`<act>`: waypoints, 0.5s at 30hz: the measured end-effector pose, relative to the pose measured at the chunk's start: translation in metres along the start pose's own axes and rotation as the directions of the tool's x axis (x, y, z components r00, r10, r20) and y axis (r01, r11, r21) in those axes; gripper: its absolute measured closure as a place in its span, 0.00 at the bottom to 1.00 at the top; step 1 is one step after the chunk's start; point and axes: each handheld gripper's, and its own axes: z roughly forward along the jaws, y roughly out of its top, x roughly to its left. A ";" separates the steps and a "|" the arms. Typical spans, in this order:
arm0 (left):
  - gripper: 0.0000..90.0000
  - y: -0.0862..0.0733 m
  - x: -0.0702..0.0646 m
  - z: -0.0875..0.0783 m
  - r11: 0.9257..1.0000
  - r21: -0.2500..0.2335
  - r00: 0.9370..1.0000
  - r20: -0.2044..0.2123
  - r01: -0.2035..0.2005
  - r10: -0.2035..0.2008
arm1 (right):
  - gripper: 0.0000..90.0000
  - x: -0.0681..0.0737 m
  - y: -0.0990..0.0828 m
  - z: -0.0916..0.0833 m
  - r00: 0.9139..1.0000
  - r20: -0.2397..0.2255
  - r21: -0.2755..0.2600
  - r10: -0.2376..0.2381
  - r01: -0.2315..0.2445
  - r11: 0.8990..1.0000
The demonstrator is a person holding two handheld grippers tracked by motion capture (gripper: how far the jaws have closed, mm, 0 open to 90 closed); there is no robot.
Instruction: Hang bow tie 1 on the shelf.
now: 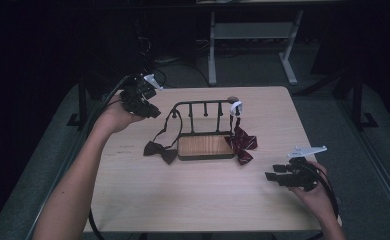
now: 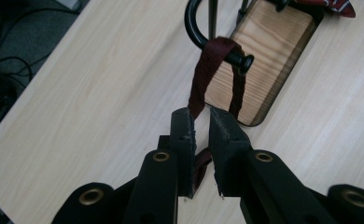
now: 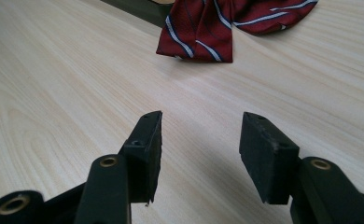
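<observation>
A black metal rack (image 1: 203, 104) with a wooden base (image 1: 205, 146) stands mid-table. A dark maroon bow tie (image 1: 159, 150) lies at its left, its strap (image 2: 203, 74) looped over the rack's end hook (image 2: 242, 63). My left gripper (image 1: 153, 111) hovers left of the rack. In the left gripper view its jaws (image 2: 200, 112) stand slightly apart, the strap running loosely between them. A red striped bow tie (image 1: 242, 142) rests at the base's right, hung by a white strap. My right gripper (image 1: 272, 172) sits low near the table's right front, open and empty (image 3: 201, 119), facing the striped tie (image 3: 208, 28).
The light wooden table (image 1: 193, 195) has bare room in front of the rack. A desk frame (image 1: 253, 35) stands on the dark floor beyond the far edge. Cables trail from both grippers.
</observation>
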 end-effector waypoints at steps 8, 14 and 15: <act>0.86 -0.012 0.001 0.004 1.000 -0.005 1.000 0.019 0.014 -0.014 | 0.52 0.000 0.000 0.000 1.000 0.005 -0.005 0.002 -0.002 1.000; 0.83 -0.019 0.000 0.009 0.999 -0.017 0.999 0.032 0.027 -0.026 | 0.52 0.000 0.000 0.001 1.000 0.010 -0.007 0.002 -0.002 1.000; 0.83 -0.020 0.000 0.009 1.000 -0.018 0.999 0.034 0.023 -0.023 | 0.52 0.000 0.000 0.001 1.000 0.011 -0.007 0.002 -0.001 1.000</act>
